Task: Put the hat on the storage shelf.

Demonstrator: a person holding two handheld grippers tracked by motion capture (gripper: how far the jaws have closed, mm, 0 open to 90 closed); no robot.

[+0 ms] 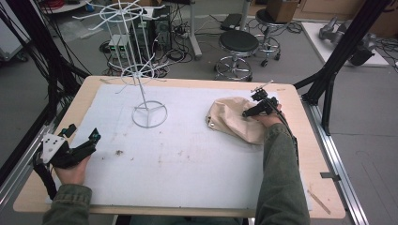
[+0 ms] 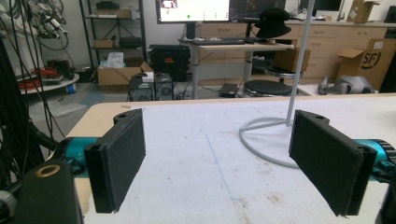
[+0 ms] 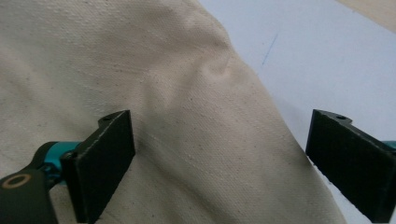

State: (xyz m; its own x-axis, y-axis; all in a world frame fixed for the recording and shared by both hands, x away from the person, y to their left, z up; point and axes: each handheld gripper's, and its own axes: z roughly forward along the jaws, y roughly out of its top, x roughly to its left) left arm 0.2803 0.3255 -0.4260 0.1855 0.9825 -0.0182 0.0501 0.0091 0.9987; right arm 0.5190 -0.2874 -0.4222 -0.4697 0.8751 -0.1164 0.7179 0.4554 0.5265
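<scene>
The right gripper [image 3: 219,163] is hovering wide open over the beige cloth cap [image 1: 232,119], gripping nothing. Being soft and light, it is probably best pinched at a fold. The left gripper [image 2: 224,163] is waiting open, empty.

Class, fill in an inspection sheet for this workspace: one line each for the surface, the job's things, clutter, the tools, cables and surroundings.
Surface: white mat on a wooden table, with a few small dark specks near the left middle.
Job's things: beige cloth hat lying crumpled on the mat's right side; white wire rack standing left of it, apart.
Clutter: nothing seen beyond the specks.
Tools: right tool open, jaws straddling the hat's fabric; left tool open, empty, low over the mat at the left edge.
Cables: black cable runs from the left tool off the table edge; tangled cables on the floor behind.
Surroundings: stools, boxes, desks, monitor.
</scene>
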